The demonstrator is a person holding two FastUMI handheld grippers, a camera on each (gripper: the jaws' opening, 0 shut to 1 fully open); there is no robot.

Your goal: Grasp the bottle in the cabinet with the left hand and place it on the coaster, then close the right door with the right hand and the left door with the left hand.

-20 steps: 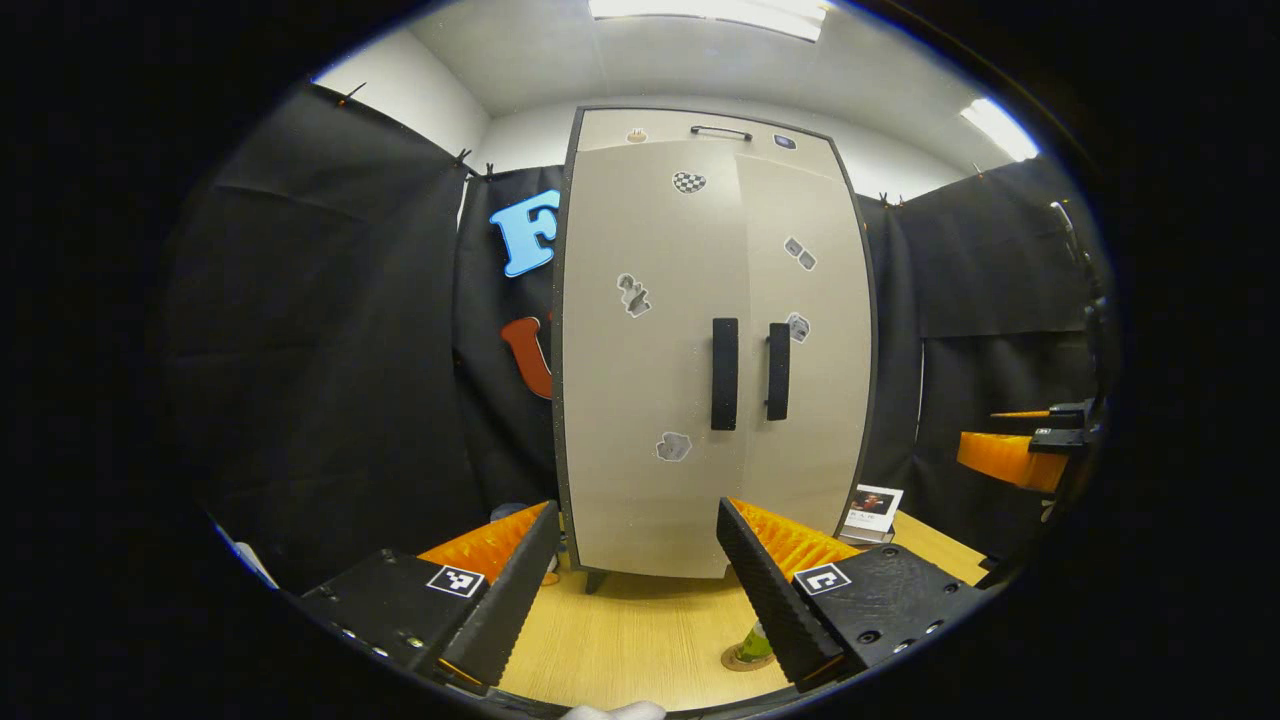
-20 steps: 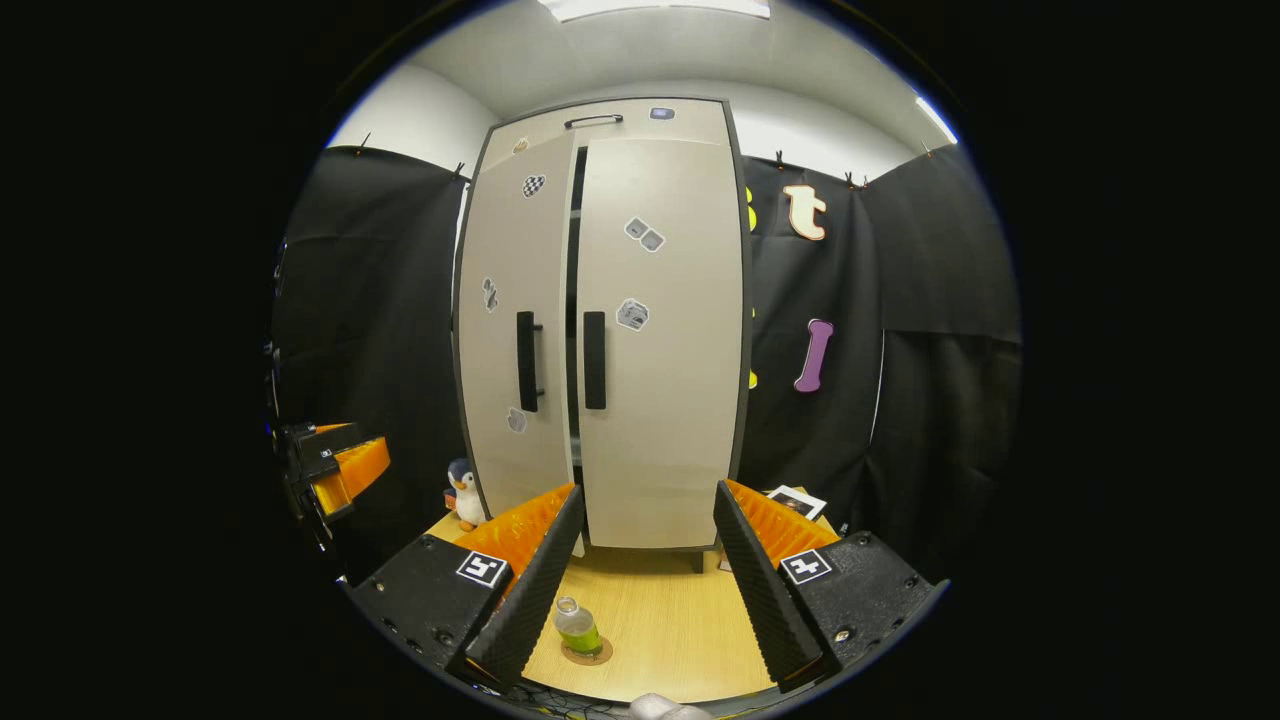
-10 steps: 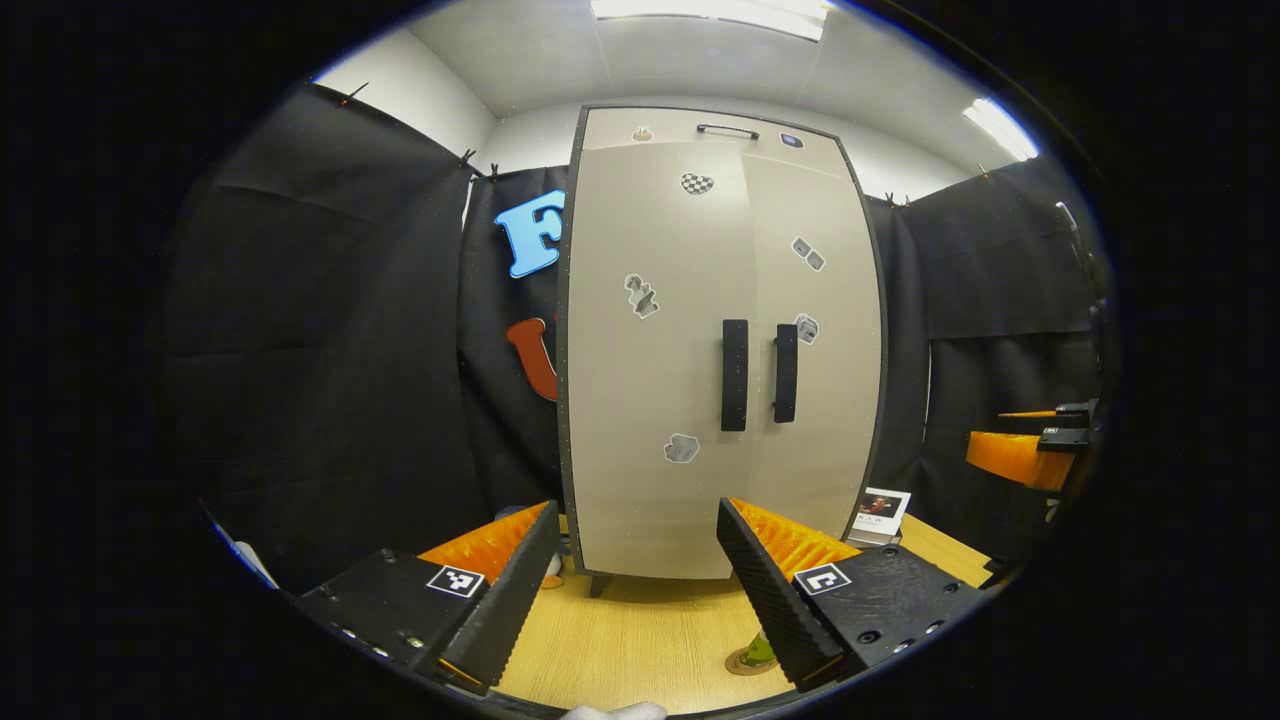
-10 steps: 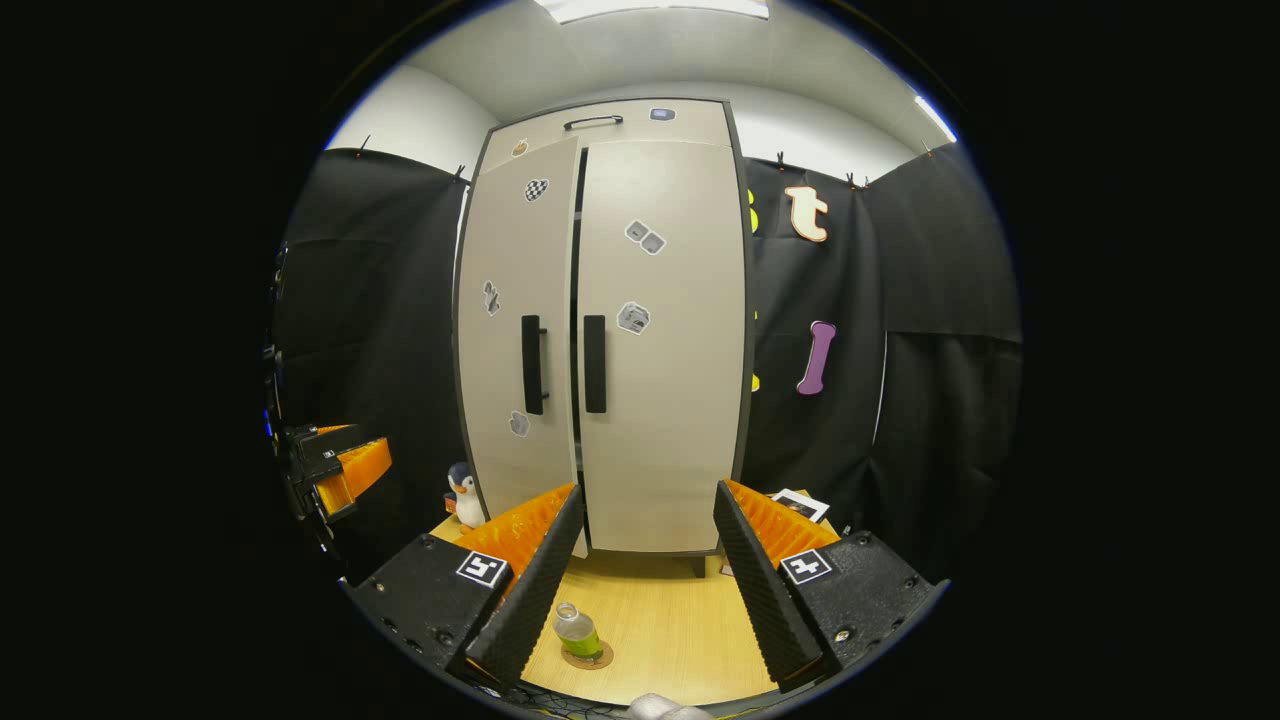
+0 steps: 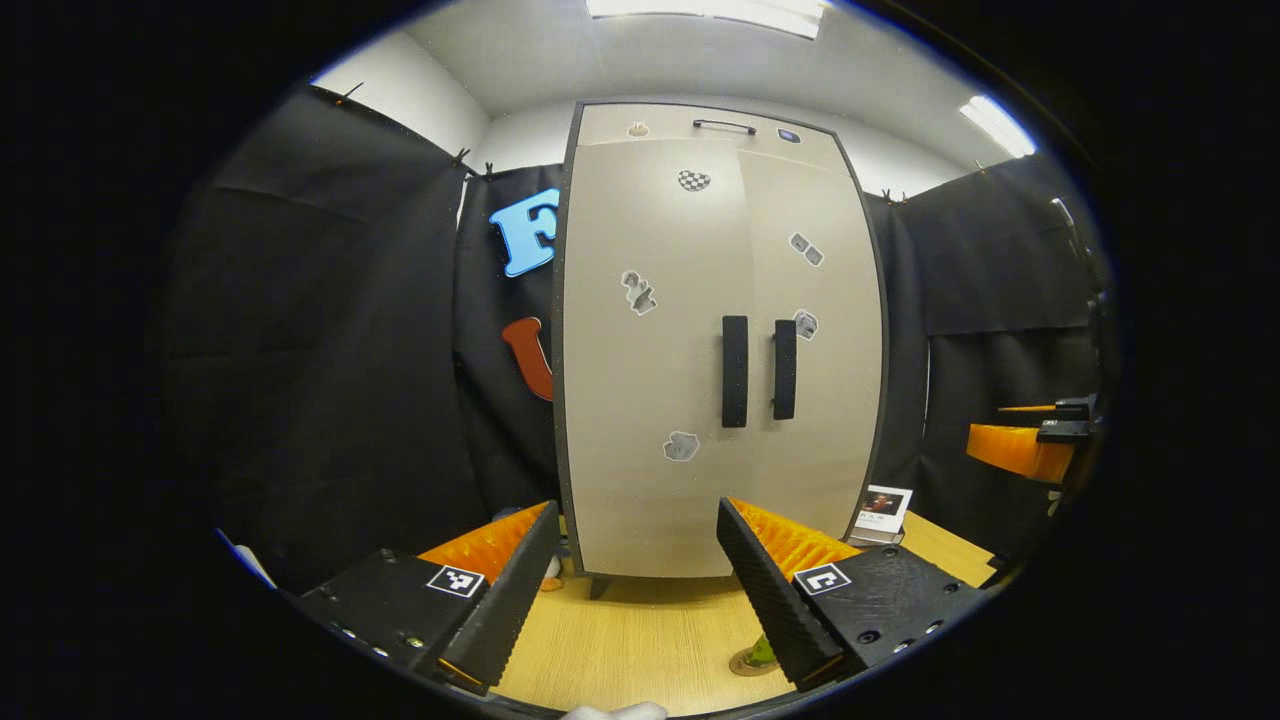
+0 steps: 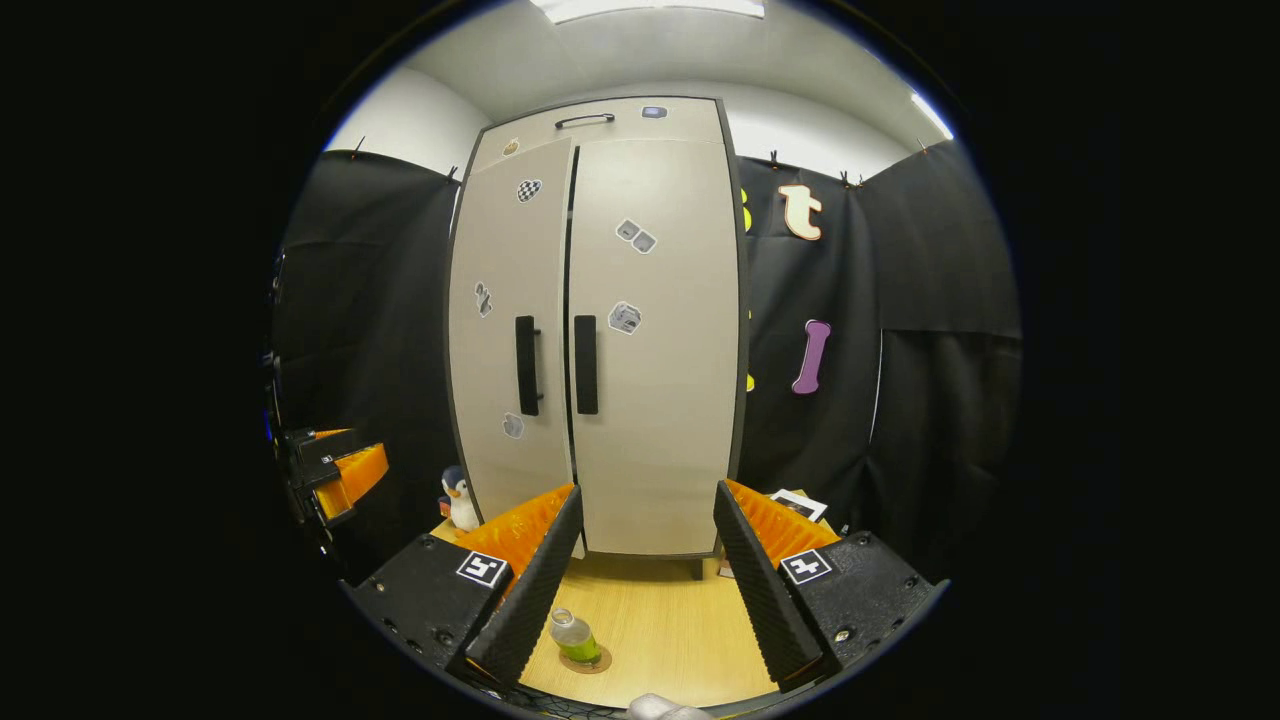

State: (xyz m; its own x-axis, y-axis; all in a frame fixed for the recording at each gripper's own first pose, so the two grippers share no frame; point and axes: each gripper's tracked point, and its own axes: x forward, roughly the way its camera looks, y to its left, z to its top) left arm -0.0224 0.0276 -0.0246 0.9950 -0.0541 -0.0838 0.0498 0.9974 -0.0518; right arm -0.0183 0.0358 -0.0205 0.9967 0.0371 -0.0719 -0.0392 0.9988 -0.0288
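The tall beige cabinet point(image 5: 650, 480) stands on the wooden table, its two doors nearly flush. In the right gripper view a thin dark slit remains between the left door point(image 6: 505, 250) and the right door point(image 6: 660, 420). A clear bottle of green liquid point(image 6: 575, 637) stands upright on the round coaster point(image 6: 596, 663) in front of the cabinet. In the left gripper view the bottle point(image 5: 762, 651) peeks out beside my own right-hand finger. My left gripper point(image 5: 635, 510) is open and holds nothing. My right gripper point(image 6: 647, 490) is open too, well short of the doors.
A toy penguin point(image 6: 458, 497) stands by the cabinet's left foot. A photo card point(image 5: 880, 503) leans at its right foot. Black handles point(image 5: 735, 370) sit side by side at mid-height. Each gripper appears at the other view's edge point(image 5: 1020, 450) point(image 6: 340, 475).
The left door has swung inward, and the dark gap between the doors has narrowed to a slit. Both grippers have hardly shifted and stay open.
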